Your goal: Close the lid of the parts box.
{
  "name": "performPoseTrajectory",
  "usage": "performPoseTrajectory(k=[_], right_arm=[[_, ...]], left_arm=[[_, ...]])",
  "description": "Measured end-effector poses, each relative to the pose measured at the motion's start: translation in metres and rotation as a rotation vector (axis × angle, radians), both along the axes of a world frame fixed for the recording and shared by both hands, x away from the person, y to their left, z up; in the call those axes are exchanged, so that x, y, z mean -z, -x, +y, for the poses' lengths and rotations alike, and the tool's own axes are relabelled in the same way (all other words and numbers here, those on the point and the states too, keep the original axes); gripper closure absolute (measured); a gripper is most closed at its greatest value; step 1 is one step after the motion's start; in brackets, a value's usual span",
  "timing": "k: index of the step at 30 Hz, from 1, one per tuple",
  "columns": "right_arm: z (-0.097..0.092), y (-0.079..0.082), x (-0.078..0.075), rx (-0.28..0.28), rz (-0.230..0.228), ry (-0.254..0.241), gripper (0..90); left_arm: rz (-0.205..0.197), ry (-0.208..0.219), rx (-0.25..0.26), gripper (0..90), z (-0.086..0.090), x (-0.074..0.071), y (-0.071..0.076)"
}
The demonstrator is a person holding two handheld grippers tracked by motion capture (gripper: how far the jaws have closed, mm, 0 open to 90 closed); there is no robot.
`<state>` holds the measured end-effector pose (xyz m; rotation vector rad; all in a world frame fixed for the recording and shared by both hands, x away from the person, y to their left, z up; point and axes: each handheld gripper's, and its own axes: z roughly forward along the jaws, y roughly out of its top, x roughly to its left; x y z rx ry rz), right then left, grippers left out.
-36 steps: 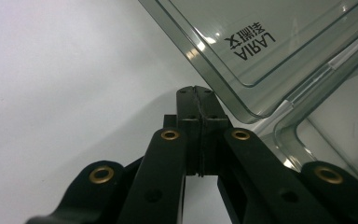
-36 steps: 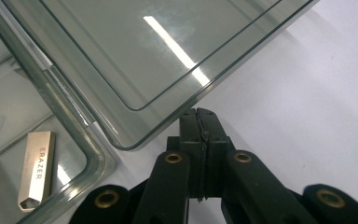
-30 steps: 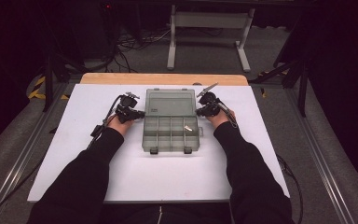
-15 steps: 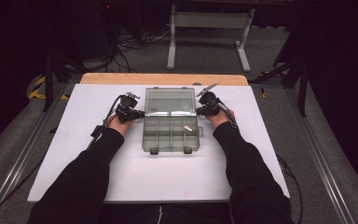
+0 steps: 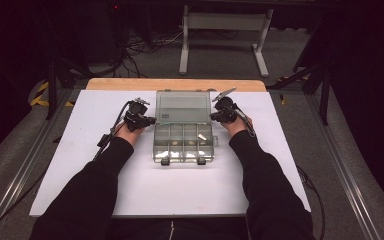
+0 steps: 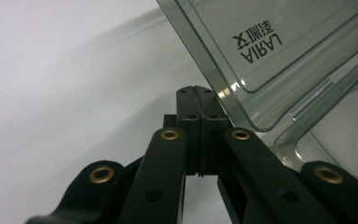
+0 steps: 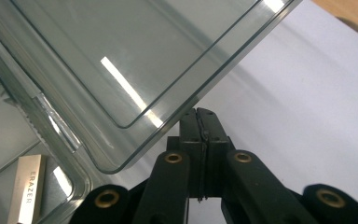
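- My left claw (image 5: pixel 150 120) has its jaws pressed flat together, nothing between them, the tips set under the left side edge of the clear lid (image 6: pixel 279 51) of the compartment box (image 5: pixel 184 145).
- My right claw (image 5: pixel 215 116) mirrors it: jaws closed on nothing, tips beneath the lid's right side edge near its rounded corner.
- The lid stands raised and tilted over the tray, hinged at the far side; I judge the closed tips serve as wedges, one on each side, so the lid lifts evenly without twisting.
- The box sits at the middle of the white table (image 5: pixel 80 165), latches toward me, front compartments exposed.
- A pale bar lettered "ERAZER" (image 7: pixel 28 196) lies in a compartment near my right claw; small items lie in others.
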<state>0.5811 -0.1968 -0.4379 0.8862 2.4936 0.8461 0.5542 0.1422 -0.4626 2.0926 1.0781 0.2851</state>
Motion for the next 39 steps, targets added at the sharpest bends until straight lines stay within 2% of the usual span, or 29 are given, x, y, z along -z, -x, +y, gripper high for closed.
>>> performPoseTrajectory(k=[14,20,27,32,39], right_arm=[[0.000,0.001,-0.004,0.012,-0.040,-0.020,90.0],[-0.002,0.002,-0.007,0.019,-0.060,-0.029,90.0],[-0.002,0.003,-0.009,0.022,-0.089,-0.043,90.0],[0.000,0.003,-0.010,0.024,-0.100,-0.048,90.0],[0.000,0.004,-0.012,0.024,-0.113,-0.054,90.0]], left_arm=[[-0.031,-0.001,-0.007,89.9,0.000,-0.001,0.000],[-0.040,0.013,-0.016,89.9,-0.001,-0.001,0.000],[-0.060,0.011,-0.026,89.9,0.000,-0.003,0.000],[-0.058,0.022,-0.031,89.9,0.000,-0.003,0.000],[-0.081,0.029,-0.044,89.9,0.001,-0.005,0.000]])
